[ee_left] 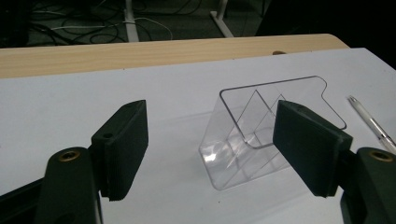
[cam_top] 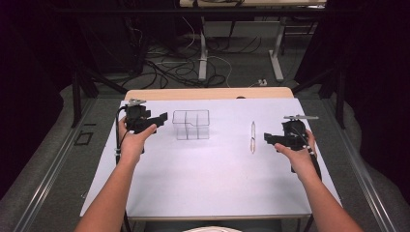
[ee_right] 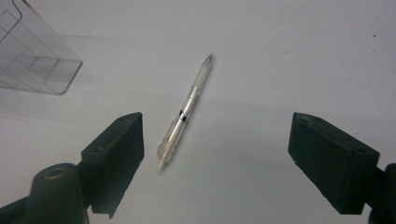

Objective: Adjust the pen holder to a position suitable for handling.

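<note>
A clear plastic organiser with inner dividers stands on the white table, left of centre. My left gripper is just to its left, pointing at it, jaws open and empty. In the left gripper view the organiser lies a little beyond the open jaws. A clear pen lies right of centre, pointing away from the person. My right gripper is close on the pen's right side, open. In the right gripper view the pen lies on the table beyond the left pad, with the jaws wide apart and untouched by it.
A bare wooden strip runs along the table's far edge. Beyond it are table legs and cables on the floor. A corner of the organiser shows at the upper left of the right gripper view.
</note>
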